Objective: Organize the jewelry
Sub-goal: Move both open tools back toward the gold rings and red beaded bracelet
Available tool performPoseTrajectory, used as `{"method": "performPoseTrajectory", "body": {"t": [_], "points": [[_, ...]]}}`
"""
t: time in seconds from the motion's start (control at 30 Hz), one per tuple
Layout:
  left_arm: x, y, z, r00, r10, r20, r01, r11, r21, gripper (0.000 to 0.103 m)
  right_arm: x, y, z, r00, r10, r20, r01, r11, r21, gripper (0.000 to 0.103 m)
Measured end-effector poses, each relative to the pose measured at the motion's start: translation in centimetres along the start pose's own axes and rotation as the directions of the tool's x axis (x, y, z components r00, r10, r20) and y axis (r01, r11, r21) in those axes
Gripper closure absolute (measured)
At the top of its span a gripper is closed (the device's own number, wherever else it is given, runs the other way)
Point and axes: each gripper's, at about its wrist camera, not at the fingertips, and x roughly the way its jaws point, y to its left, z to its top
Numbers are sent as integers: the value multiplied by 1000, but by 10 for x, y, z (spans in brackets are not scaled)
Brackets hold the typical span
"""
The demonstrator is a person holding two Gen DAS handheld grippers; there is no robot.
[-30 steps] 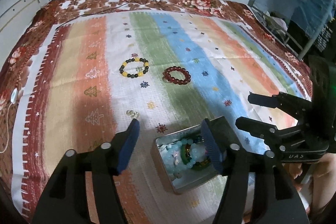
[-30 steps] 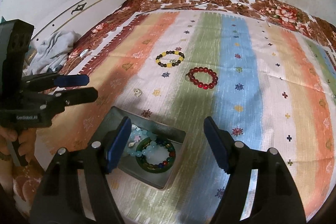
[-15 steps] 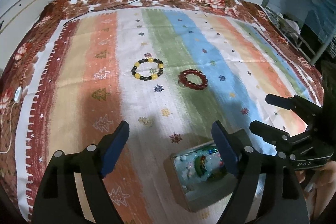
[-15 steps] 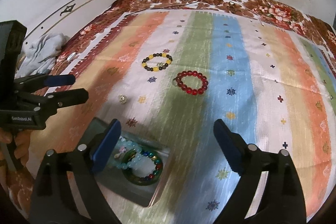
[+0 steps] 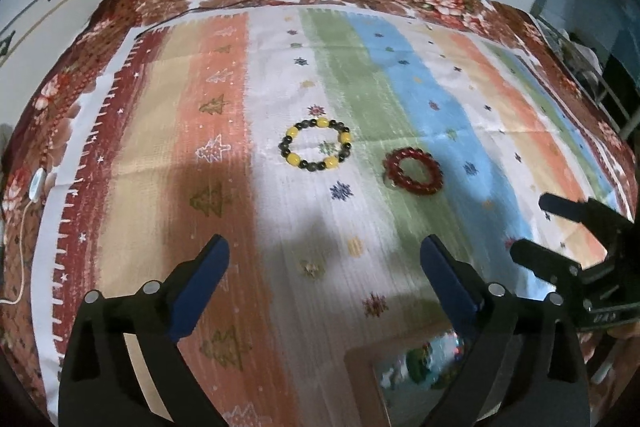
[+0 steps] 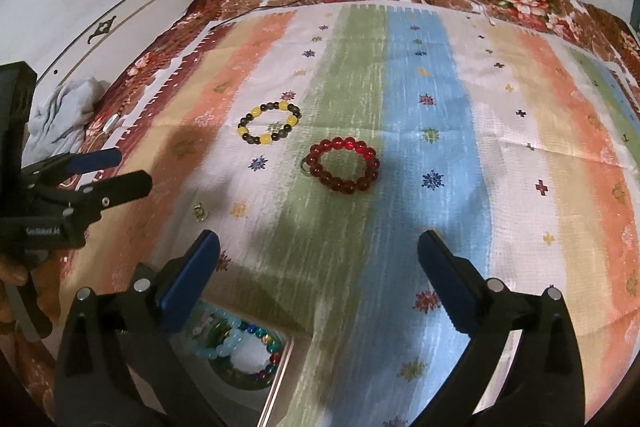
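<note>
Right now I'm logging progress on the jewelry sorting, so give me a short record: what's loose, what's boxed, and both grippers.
loose on cloth: yellow-and-dark bracelet; red bracelet; small ring
boxed: several bead bracelets in the metal box
left gripper: open, nothing between its fingers, jaws just been opening
right gripper: open, nothing between its fingers, jaws just been opening
surface: striped cloth

Two bracelets lie on the cloth [image 6: 500,147], well apart from the tin: bead bracelet [image 6: 269,123] left and slightly behind, second bracelet [image 6: 343,165] right of it; small charm [image 6: 200,211] nearer, left; tin [image 6: 276,375] nearest, more bracelets [image 6: 240,347] inside
</note>
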Motion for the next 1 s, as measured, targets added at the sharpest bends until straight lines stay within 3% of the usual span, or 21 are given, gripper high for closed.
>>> {"method": "performPoseTrajectory", "body": {"t": [0.5, 1.0], "points": [[53, 19, 29, 997, 66, -46, -67, 998, -16, 6, 51, -34, 24, 996, -8, -85, 16, 995, 94, 5], [91, 31, 48, 994, 65, -89, -70, 996, -48, 6, 90, -40, 44, 992, -12, -125, 27, 993, 118, 5]]}}
